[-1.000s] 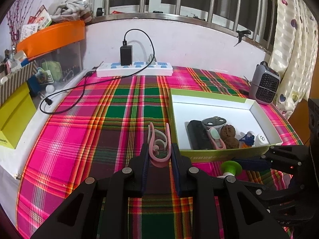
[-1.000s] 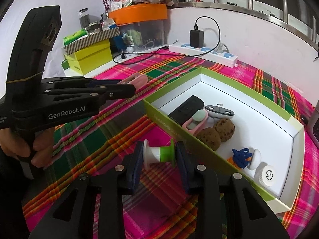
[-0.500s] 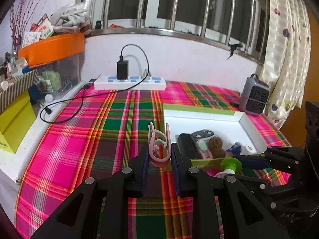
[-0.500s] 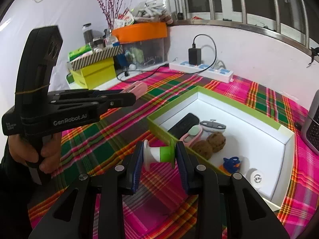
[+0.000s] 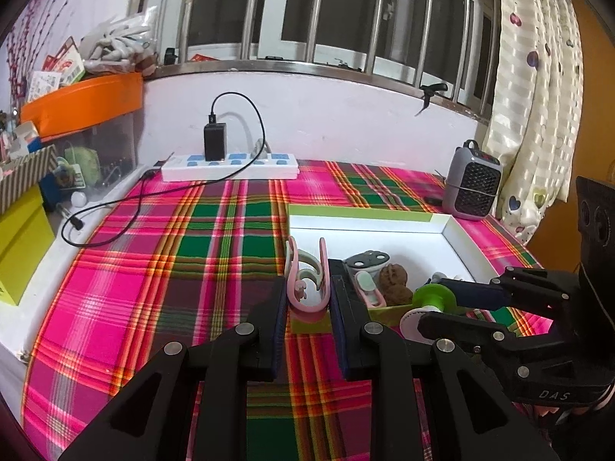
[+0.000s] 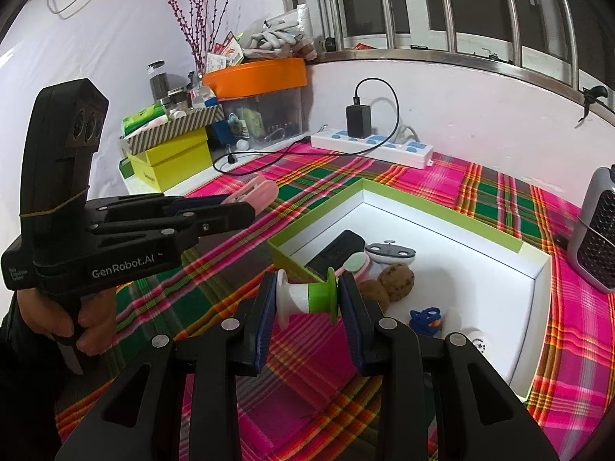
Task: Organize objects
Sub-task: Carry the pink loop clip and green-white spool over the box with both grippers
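Note:
My left gripper (image 5: 306,299) is shut on a pink clip (image 5: 307,280) and holds it in the air near the left front corner of the green-rimmed white box (image 5: 453,230). It also shows in the right wrist view (image 6: 246,201). My right gripper (image 6: 307,299) is shut on a green and white spool (image 6: 307,297), held above the cloth beside the box's near wall (image 6: 292,257). The spool also shows in the left wrist view (image 5: 432,301). Inside the box lie a black remote (image 6: 338,247), two brown cookies (image 6: 396,282), a pink brush (image 6: 355,265) and small items.
A white power strip (image 5: 230,165) with a black charger and cable lies at the back. A grey heater (image 5: 474,184) stands at the right. Yellow boxes (image 6: 173,157) and an orange-lidded bin (image 6: 257,77) crowd the left side. The plaid cloth (image 5: 153,269) covers the table.
Both grippers have risen higher above the table with their objects still held. The box and its contents have not moved.

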`<move>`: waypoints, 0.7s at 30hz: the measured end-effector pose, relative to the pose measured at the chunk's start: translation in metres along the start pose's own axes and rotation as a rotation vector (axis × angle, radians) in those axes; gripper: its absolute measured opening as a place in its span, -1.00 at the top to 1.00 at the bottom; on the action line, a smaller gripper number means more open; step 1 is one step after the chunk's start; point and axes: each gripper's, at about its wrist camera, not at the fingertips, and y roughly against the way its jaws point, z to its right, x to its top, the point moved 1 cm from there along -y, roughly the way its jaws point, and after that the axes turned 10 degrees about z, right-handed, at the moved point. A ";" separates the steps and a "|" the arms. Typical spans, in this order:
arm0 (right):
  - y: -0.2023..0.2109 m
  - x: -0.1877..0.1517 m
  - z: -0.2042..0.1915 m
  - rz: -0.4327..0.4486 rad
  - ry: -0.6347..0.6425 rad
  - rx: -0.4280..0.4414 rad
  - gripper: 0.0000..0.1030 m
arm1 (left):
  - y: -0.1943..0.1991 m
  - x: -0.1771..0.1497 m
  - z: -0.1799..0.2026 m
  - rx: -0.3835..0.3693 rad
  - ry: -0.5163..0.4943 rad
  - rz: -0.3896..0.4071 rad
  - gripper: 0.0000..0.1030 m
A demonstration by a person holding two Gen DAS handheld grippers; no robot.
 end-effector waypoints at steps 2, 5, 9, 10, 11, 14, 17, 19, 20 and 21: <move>0.001 0.000 0.000 0.007 0.002 -0.009 0.35 | -0.002 -0.001 0.002 0.000 -0.002 -0.004 0.62; 0.003 0.001 0.003 0.015 0.005 -0.026 0.35 | -0.007 -0.002 0.005 -0.003 -0.006 -0.011 0.62; 0.006 0.002 0.006 0.020 0.004 -0.046 0.35 | -0.010 -0.002 0.012 -0.016 -0.012 -0.010 0.62; 0.006 0.002 0.007 0.023 0.005 -0.054 0.35 | -0.011 -0.002 0.014 -0.018 -0.016 -0.010 0.62; 0.007 0.003 0.008 0.024 0.006 -0.059 0.35 | -0.012 -0.002 0.016 -0.021 -0.019 -0.010 0.62; 0.008 0.003 0.011 0.029 0.000 -0.072 0.35 | -0.017 -0.002 0.023 -0.032 -0.022 -0.016 0.62; 0.011 0.004 0.015 0.035 -0.007 -0.089 0.35 | -0.021 -0.001 0.028 -0.034 -0.025 -0.020 0.62; 0.012 0.005 0.018 0.037 -0.008 -0.101 0.35 | -0.024 0.001 0.031 -0.032 -0.027 -0.022 0.62; 0.012 0.005 0.019 0.038 -0.009 -0.106 0.35 | -0.026 0.001 0.032 -0.032 -0.027 -0.025 0.62; 0.012 0.004 0.021 0.038 -0.010 -0.111 0.35 | -0.027 0.002 0.033 -0.032 -0.027 -0.028 0.62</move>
